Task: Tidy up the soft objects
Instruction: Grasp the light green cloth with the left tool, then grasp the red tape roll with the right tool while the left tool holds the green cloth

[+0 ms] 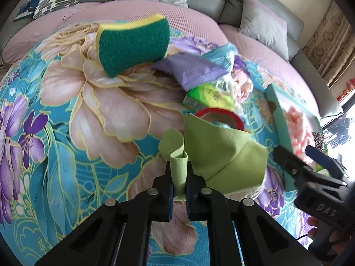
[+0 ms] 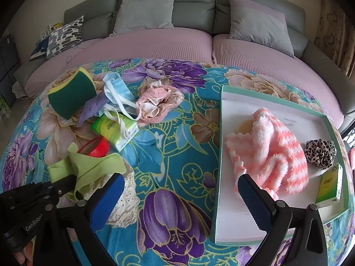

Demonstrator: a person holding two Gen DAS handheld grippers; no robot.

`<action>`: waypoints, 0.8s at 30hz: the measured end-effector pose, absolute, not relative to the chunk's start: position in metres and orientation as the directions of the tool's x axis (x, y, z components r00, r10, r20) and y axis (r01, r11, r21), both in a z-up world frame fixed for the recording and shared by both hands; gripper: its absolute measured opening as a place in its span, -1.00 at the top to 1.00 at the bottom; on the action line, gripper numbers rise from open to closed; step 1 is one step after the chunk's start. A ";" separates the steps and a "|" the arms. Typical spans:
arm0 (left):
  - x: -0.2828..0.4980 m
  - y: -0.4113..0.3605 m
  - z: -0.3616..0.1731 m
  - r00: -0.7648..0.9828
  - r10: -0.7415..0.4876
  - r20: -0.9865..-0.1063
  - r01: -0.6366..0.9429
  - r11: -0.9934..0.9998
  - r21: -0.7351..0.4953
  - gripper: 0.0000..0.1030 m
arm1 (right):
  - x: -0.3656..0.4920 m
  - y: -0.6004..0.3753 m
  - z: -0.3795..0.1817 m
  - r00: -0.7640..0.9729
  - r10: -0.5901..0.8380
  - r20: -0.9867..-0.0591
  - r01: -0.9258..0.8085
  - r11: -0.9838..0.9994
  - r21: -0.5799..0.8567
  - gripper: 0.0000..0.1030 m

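Observation:
My left gripper is shut on a rolled fold of the light green cloth, which drapes to the right over a red tape roll. From the right wrist view the green cloth lies at the left on a white lace piece. My right gripper stands open above the floral blanket with nothing between its blue pads. A teal-rimmed white tray to its right holds a pink striped fluffy cloth, a leopard scrunchie and a green tissue pack.
Loose on the blanket lie a green and yellow sponge, a purple cloth, a blue face mask, a green tissue pack and a pink lace garment. A grey sofa with cushions stands behind.

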State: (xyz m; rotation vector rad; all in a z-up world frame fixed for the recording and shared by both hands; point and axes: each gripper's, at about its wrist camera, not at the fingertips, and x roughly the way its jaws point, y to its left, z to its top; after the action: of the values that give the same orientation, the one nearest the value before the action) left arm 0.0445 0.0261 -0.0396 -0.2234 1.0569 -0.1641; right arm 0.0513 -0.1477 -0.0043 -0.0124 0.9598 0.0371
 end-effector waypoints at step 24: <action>0.018 0.029 0.051 0.731 -0.394 -0.558 0.196 0.903 -0.381 0.89 | 0.049 -0.183 0.004 0.610 0.007 -0.792 0.063 0.996 0.057 -1.00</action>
State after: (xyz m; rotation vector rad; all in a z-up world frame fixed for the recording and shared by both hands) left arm 0.0182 0.0295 0.0514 -0.3082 0.6783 -0.3303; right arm 0.0492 -0.1830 0.0043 0.0819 0.9145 -0.0322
